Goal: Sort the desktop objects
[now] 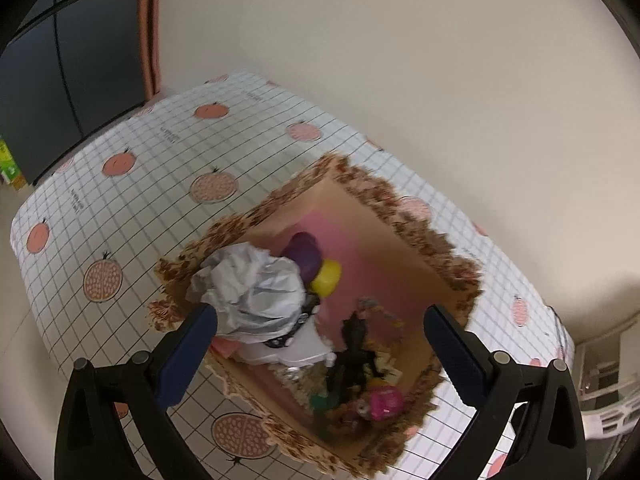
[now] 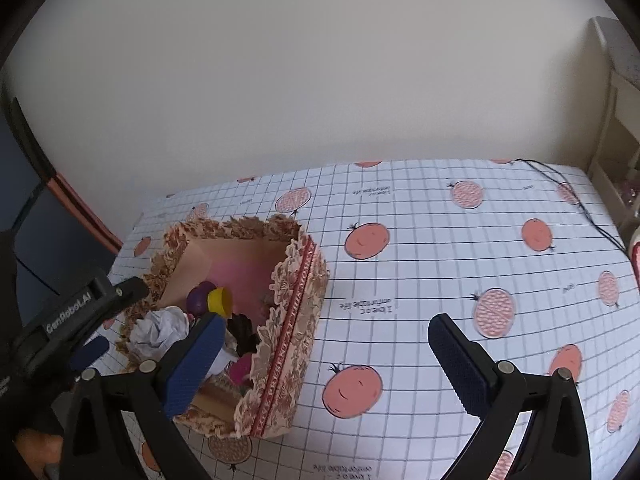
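Clutter fills the patterned box; crumpled paper perches at its rim, beside the purple and yellow toys. Left gripper hangs over the box, right gripper beside it, both spread wide and empty. Brushing the paper could tip it out.

Illumination is soft, even and indoor; no glare. Shadows are faint. Fisheye distortion bends the worktop grid lines toward the frame edges, with dark vignetting in the corners. The box rim beyond the jaws shows slight motion blur.
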